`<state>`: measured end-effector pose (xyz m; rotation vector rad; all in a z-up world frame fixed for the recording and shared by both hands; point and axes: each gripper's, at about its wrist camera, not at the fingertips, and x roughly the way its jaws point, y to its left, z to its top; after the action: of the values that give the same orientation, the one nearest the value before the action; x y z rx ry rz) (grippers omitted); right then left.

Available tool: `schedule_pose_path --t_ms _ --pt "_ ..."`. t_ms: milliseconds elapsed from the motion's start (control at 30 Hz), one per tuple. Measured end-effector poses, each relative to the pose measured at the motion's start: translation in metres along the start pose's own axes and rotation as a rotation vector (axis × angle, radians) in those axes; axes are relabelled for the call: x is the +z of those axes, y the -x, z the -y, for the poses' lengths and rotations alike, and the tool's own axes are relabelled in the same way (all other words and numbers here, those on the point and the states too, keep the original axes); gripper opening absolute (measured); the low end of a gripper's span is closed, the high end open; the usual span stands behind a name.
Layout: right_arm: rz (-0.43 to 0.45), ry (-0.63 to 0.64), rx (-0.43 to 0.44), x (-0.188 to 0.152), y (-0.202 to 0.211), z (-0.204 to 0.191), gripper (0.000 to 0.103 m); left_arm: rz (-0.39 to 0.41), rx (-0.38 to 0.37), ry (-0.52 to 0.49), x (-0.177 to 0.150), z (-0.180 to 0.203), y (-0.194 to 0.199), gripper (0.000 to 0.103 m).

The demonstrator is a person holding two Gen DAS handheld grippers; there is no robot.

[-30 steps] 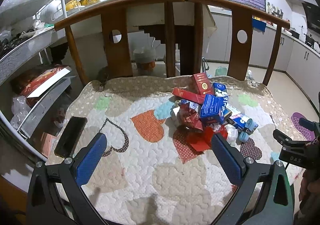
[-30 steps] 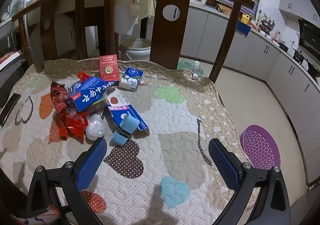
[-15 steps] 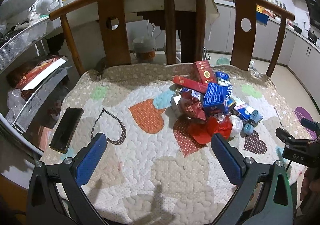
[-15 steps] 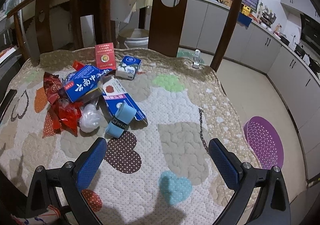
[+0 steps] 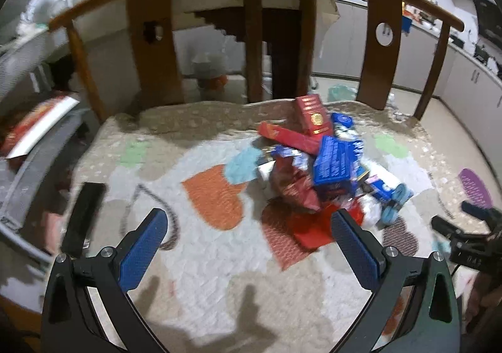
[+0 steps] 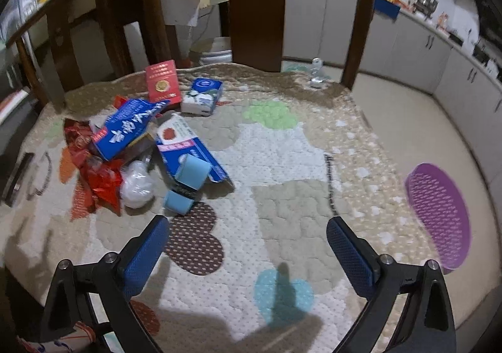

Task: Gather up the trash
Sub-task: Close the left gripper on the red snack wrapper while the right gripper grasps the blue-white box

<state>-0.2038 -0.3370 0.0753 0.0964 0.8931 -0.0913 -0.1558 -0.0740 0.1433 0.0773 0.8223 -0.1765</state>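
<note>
A heap of trash lies on a quilted heart-pattern cushion (image 5: pixel 219 246) on a wooden chair seat. In it are a blue carton (image 5: pixel 337 163), a red booklet (image 5: pixel 313 116), a long red box (image 5: pixel 288 138), red wrappers (image 5: pixel 309 227) and a pale blue roll (image 5: pixel 395 200). The right wrist view shows the same blue carton (image 6: pixel 128 128), red booklet (image 6: pixel 162 81), a small blue-white box (image 6: pixel 202 97), a crumpled white wad (image 6: pixel 136 185) and the pale blue roll (image 6: pixel 189 179). My left gripper (image 5: pixel 249 222) hovers open short of the heap. My right gripper (image 6: pixel 248 232) is open, right of the heap.
A black phone (image 5: pixel 83 216) lies at the cushion's left edge. The chair's wooden backrest (image 5: pixel 254 29) rises behind the heap. A wire rack (image 5: pixel 28 139) stands at the left. A purple mat (image 6: pixel 439 215) lies on the floor to the right, with kitchen cabinets (image 6: pixel 408 45) beyond.
Both grippers have moved forward and lower toward the cushion, so the heap looks larger and closer. The jaws stay open; nothing has been picked up.
</note>
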Motion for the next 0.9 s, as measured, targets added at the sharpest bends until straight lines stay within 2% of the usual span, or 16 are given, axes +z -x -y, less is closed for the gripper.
schedule_pose_path --t_ms 133,233,367,467,633,700,900 --pt "0.002 -0.017 0.129 0.007 -0.005 0.003 0.089 -0.037 -0.123 0.042 0.015 0.002 -0.024 0.103" --pt "0.005 -0.016 0.184 0.016 -0.010 0.004 0.082 -0.038 -0.127 0.025 0.021 0.006 -0.042 0.103" --pt "0.009 0.000 0.250 0.028 -0.016 0.001 0.074 -0.113 -0.172 0.049 0.022 0.003 -0.074 0.101" --pt "0.018 0.036 0.266 0.039 -0.023 -0.006 0.074 -0.160 -0.215 0.099 0.022 -0.003 -0.092 0.099" --pt "-0.006 0.096 0.276 0.057 -0.047 -0.019 0.074 -0.213 -0.268 0.130 0.020 -0.004 -0.112 0.082" --pt "-0.035 0.117 0.286 0.061 -0.060 -0.025 0.070 -0.209 -0.279 0.120 0.018 -0.001 -0.114 0.082" --pt "-0.090 0.154 0.279 0.064 -0.088 -0.037 0.070 -0.203 -0.292 0.139 0.016 -0.002 -0.119 0.082"
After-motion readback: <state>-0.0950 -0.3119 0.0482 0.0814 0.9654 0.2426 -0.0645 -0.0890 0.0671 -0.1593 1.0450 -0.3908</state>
